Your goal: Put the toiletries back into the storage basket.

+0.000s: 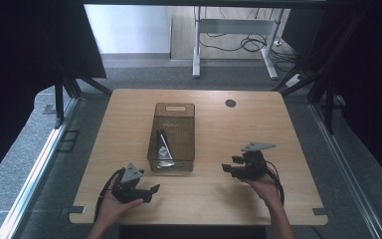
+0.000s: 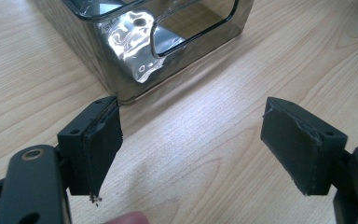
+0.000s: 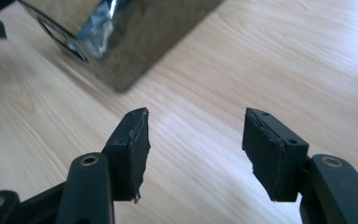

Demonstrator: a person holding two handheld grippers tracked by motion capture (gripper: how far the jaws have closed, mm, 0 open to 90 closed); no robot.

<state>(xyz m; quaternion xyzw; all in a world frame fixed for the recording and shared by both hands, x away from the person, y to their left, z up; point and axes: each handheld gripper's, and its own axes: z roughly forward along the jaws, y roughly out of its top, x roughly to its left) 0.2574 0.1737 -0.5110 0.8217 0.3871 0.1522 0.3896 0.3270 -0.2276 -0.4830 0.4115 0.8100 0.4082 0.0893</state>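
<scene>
Bin [image 1: 174, 137] of smoky clear plastic stood mid-table, a dark pouch [image 1: 163, 147] lying inside toward its near left corner.

Left gripper [image 1: 146, 193] was held near and left of the bin, jaws wide apart on nothing; right gripper [image 1: 231, 165] was held to the bin's right, jaws likewise apart and empty; both were over the wooden table [image 1: 229, 129].
</scene>
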